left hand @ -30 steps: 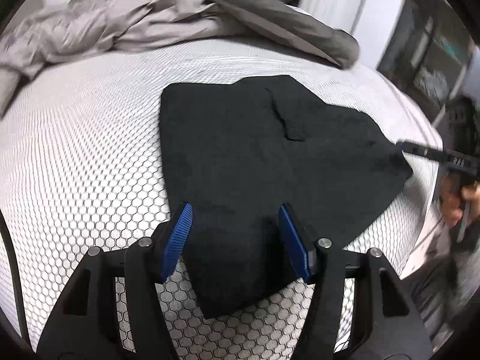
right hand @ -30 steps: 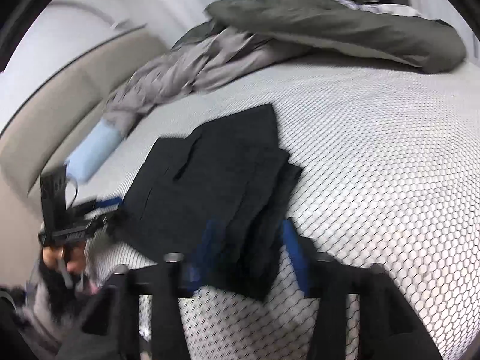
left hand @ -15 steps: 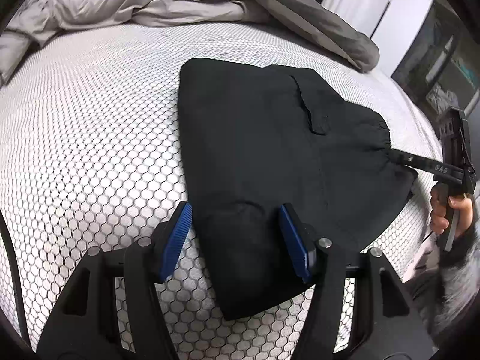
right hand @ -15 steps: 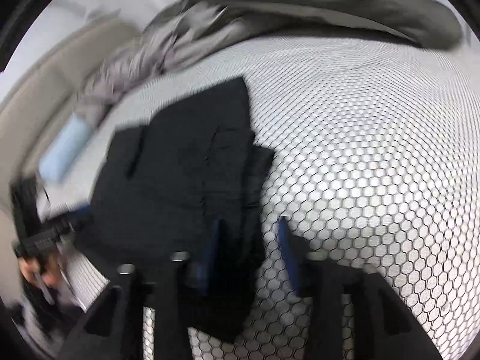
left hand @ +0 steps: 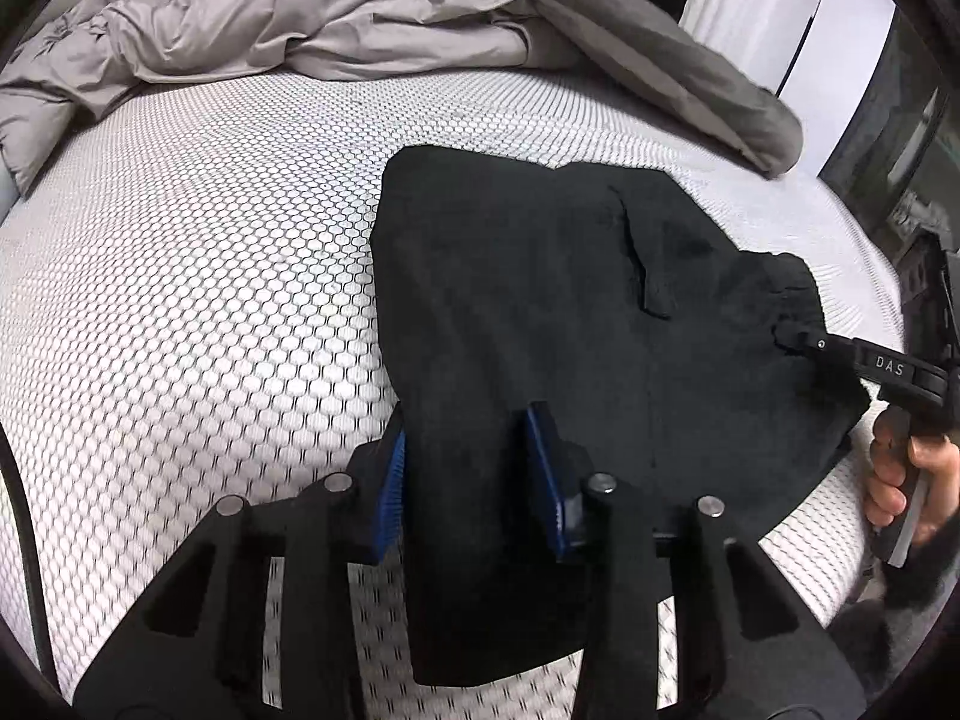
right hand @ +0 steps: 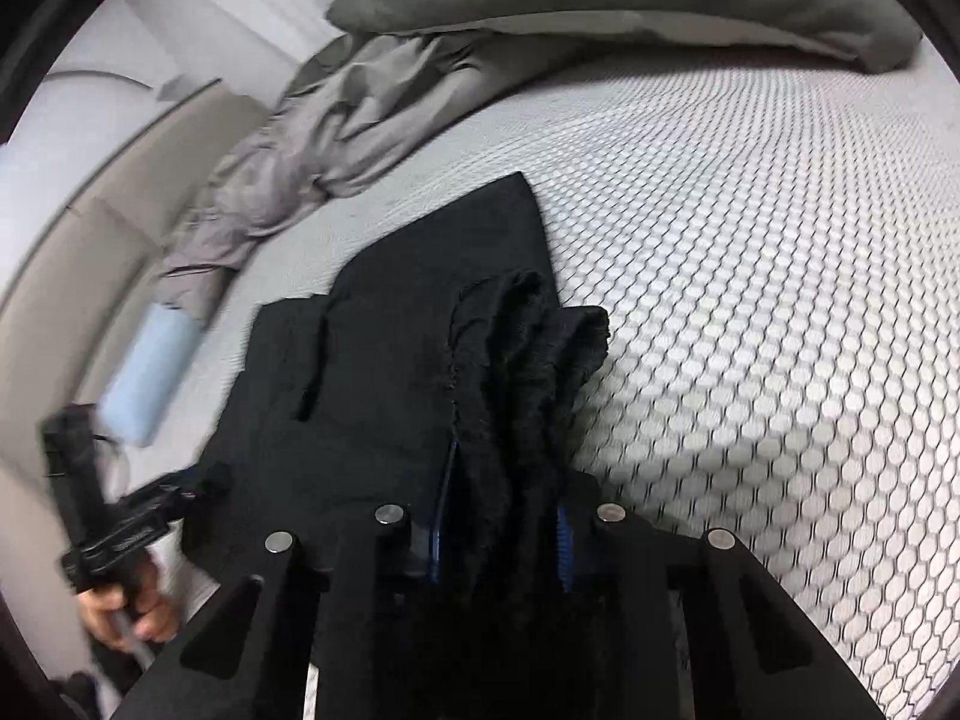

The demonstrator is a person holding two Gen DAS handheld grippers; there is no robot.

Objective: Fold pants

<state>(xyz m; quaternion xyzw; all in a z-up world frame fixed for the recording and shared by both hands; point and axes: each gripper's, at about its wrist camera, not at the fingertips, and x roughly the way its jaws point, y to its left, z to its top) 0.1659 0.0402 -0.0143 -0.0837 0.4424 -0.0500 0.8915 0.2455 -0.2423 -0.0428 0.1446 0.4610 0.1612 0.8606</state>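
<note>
So the pants (left hand: 540,312) are lying partly folded on the bed (left hand: 180,300), near its front edge, well apart from the grey duvet (left hand: 360,12) that's bunched up along the far side. Makes sense, that leaves all the bare mattress between pants and duvet free for the next fold.

Both tools are working the near edge of the pants at the same time. The left tool (left hand: 474,480) is straddling the narrow end that's hanging toward the bed's edge, and its jaws are closing with the black cloth between the blue pads (left hand: 391,492). They look like they're already touching the fabric on both sides, though I can't swear how hard they're biting yet.

The right tool (right hand: 501,531) is closing too, and it's sitting on the other corner of the pants, the gathered end (the waistband, I'd guess), with a thick bunch of layers squeezed between its jaws and pushed up into a ridge in front of them. From the left view you can see it reaching in from the side, a hand (left hand: 912,480) wrapped round its grip.

My read is that grabbing two corners along the same edge keeps that edge straight, so the whole flap can be lifted and carried over toward the duvet side without the layers sliding apart. The thick stack in the right tool is the bit I'd worry about slipping.
</note>
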